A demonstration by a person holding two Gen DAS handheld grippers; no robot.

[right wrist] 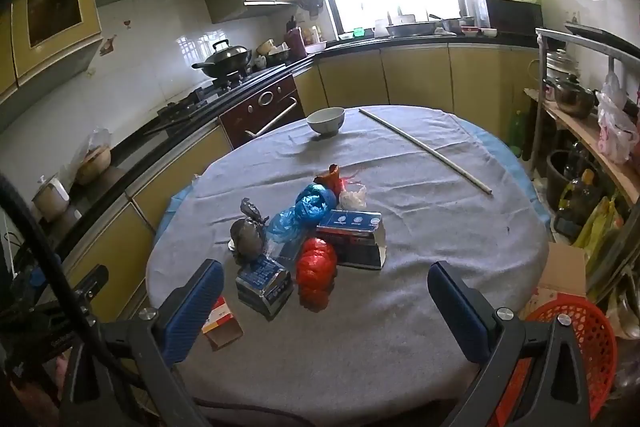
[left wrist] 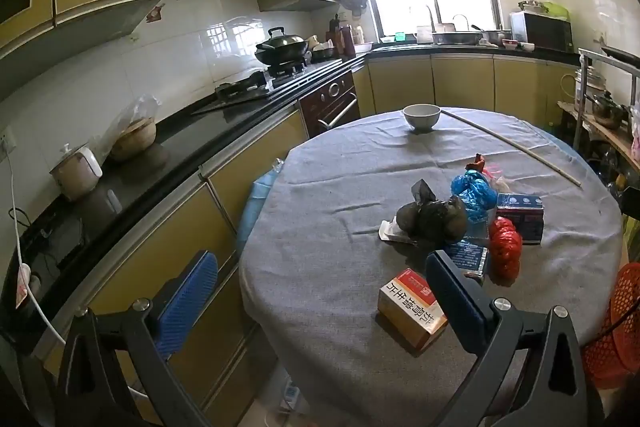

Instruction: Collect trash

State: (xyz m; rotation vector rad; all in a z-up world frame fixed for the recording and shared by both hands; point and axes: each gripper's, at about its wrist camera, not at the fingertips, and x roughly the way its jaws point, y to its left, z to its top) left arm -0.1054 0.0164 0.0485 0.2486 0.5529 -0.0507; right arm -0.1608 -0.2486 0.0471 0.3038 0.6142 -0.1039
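Observation:
A heap of trash lies on the round grey-clothed table [right wrist: 420, 235]: a crumpled red bag [right wrist: 316, 267], a blue bag [right wrist: 310, 207], a dark grey bag [right wrist: 248, 235], a silver-blue pouch [right wrist: 264, 281], a dark carton [right wrist: 352, 235] and an orange-white box [right wrist: 220, 323]. The left wrist view shows the orange-white box [left wrist: 410, 307], red bag [left wrist: 506, 247] and grey bag [left wrist: 434, 219]. My left gripper [left wrist: 320, 299] is open above the table's near left edge, just short of the box. My right gripper [right wrist: 324, 311] is open above the near edge, in front of the heap.
A white bowl [right wrist: 326, 121] and a long pale stick [right wrist: 424, 147] lie at the far side of the table. A red mesh basket [right wrist: 580, 343] stands beside the table at the near right. Kitchen counters run along the left and back; a cluttered shelf stands at the right.

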